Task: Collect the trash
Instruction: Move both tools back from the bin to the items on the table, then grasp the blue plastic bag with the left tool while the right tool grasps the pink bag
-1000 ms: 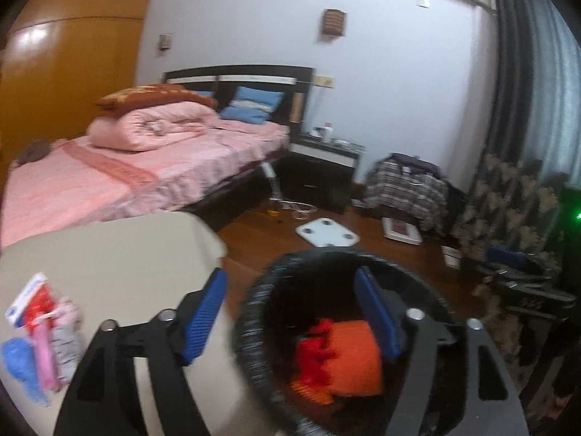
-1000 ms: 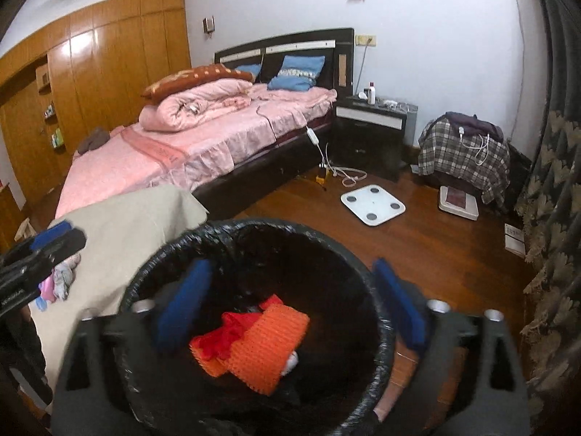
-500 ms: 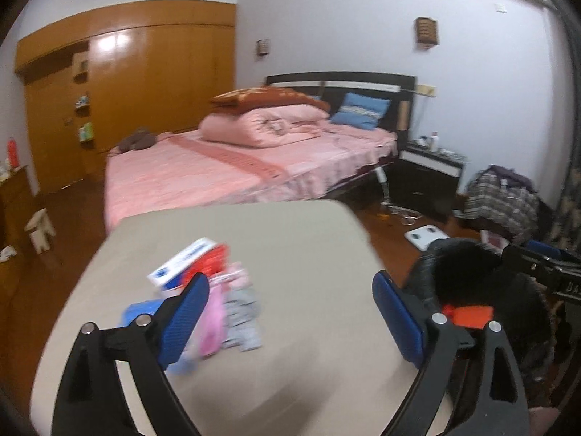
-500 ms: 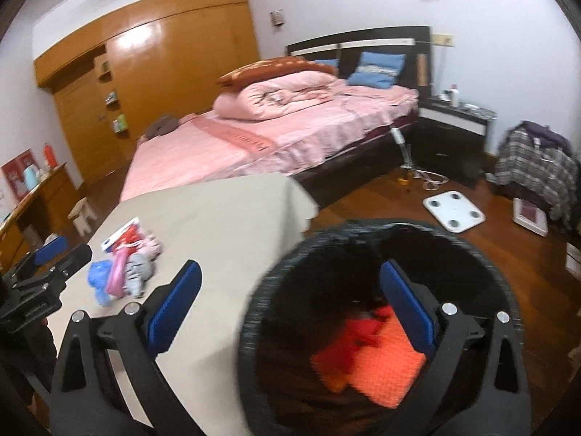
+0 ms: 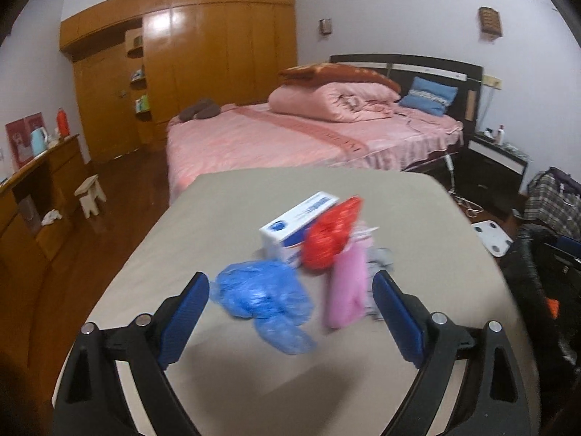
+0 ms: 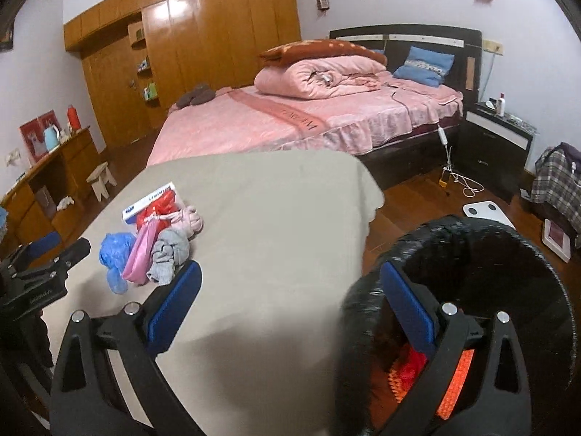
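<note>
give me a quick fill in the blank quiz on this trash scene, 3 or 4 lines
1. The crumpled plastic bag nearest the left gripper is ____ in colour.
2. The white box lies on the ____ tablecloth.
3. Both grippers, left and right, have their jaws ____.
4. The orange trash already lies inside the black ____.

Missing words: blue; beige; open; bin

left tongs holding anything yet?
No, the left tongs are open and empty, their blue pads on either side of the blue plastic bag and pink bag, which lie on the table.
</note>
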{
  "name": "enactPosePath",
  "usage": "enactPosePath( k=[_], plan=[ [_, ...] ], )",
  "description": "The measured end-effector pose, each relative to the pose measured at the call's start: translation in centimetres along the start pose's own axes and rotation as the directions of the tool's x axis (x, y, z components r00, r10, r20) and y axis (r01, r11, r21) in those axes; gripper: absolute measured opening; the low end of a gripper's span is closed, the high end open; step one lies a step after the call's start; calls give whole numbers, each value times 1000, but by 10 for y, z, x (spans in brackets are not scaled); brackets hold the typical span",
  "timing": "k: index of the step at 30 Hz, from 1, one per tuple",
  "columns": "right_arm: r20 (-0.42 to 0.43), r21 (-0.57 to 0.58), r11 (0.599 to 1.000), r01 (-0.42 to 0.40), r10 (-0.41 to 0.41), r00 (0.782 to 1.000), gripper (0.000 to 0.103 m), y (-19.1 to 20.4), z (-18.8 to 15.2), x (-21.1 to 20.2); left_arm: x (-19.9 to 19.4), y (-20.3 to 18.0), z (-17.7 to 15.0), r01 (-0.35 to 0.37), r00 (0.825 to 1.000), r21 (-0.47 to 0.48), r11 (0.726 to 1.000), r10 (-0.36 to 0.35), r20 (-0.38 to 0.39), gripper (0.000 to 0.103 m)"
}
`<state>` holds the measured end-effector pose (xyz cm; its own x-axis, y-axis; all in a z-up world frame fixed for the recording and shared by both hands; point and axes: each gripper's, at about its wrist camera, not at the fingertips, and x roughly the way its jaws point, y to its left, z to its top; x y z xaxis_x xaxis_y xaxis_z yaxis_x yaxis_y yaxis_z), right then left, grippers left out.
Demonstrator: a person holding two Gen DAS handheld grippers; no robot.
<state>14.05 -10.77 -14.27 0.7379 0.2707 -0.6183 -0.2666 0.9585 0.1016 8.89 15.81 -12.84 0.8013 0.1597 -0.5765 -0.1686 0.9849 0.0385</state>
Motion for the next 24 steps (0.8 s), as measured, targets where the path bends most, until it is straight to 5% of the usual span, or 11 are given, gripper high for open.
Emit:
enactPosePath(
  k=[20,24],
  plan=[
    [-67,-76,996,-41,36,997,96,39,2,62,91,35,-12,-24,987,-99,995,7,-163,89],
    [-71,-78,996,-47,42,997,96,42,3,67,105,37,-15,7,975,-121,993,-34,-219,77]
  ],
)
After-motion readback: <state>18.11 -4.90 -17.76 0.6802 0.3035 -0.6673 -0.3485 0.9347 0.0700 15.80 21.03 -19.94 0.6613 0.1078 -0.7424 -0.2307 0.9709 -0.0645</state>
